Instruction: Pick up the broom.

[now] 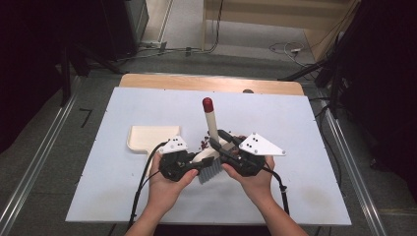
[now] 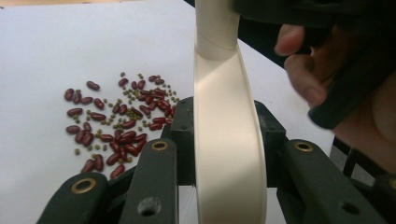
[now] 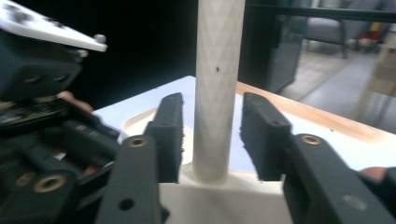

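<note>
Starting at the left, a cream dustpan [image 1: 147, 136] lies flat on the white board, just beside my left gripper [image 1: 194, 158], within easy reach of the spill. I judge it parked there to catch whatever the brush pushes its way.

My left gripper is clamped on the cream head of the brush [image 2: 229, 154], both jaws pressed against its flanks in the left gripper view. That hold keeps the head steady, with the grey bristles [image 1: 210, 172] fanned out low between my two hands. Just ahead of the jaws, to the left of the brush in that view, lies the scatter of red beans [image 2: 119, 123] mixed with small green ones.

The handle [image 1: 211, 123] rises upright from the head, topped by a red cap [image 1: 208, 103]. My right gripper [image 3: 212, 140] straddles that handle. Its jaws stand on either side with a visible gap, so I would call it partly open and not yet gripping, though the blur leaves me unsure.

The white board [image 1: 295, 128] sits on a wooden table [image 1: 211, 81] whose edge shows at the far side. Beyond it are a grey floor, loose cables [image 1: 287, 48], and metal rails [image 1: 344, 147] along both sides
</note>
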A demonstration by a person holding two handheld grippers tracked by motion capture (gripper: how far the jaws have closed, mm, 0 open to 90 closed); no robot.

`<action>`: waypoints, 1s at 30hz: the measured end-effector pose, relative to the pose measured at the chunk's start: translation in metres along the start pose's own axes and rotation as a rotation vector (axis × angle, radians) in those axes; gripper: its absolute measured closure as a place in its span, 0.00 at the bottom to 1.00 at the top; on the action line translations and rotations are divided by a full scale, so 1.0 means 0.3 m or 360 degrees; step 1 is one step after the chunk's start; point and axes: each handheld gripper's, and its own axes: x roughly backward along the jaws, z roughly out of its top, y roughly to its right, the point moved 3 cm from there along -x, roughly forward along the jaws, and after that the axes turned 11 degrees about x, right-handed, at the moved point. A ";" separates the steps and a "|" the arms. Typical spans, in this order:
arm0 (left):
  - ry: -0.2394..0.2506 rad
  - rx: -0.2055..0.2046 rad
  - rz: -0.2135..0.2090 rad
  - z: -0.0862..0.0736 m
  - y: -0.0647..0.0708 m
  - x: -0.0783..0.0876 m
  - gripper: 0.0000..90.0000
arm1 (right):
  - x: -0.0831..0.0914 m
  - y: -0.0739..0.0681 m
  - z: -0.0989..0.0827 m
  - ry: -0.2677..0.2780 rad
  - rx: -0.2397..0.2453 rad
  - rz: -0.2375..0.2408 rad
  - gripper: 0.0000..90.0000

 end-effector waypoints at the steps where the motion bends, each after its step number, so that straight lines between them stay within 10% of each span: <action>1: 0.0002 -0.0036 0.0016 0.004 -0.013 0.017 0.76 | 0.005 0.008 0.005 0.0000 0.0012 0.0037 0.57; 13: -0.0027 -0.0255 -0.0032 0.017 -0.098 0.130 0.76 | 0.056 0.119 -0.013 -0.0202 0.0086 0.0373 0.48; 22: -0.0208 -0.0512 -0.0221 -0.019 -0.088 0.161 0.76 | 0.050 0.097 -0.041 -0.0308 0.0230 0.0603 0.47; 30: -0.0320 -0.0612 -0.0348 -0.048 -0.058 0.163 0.76 | 0.044 0.048 -0.070 -0.0425 0.0308 0.0894 0.48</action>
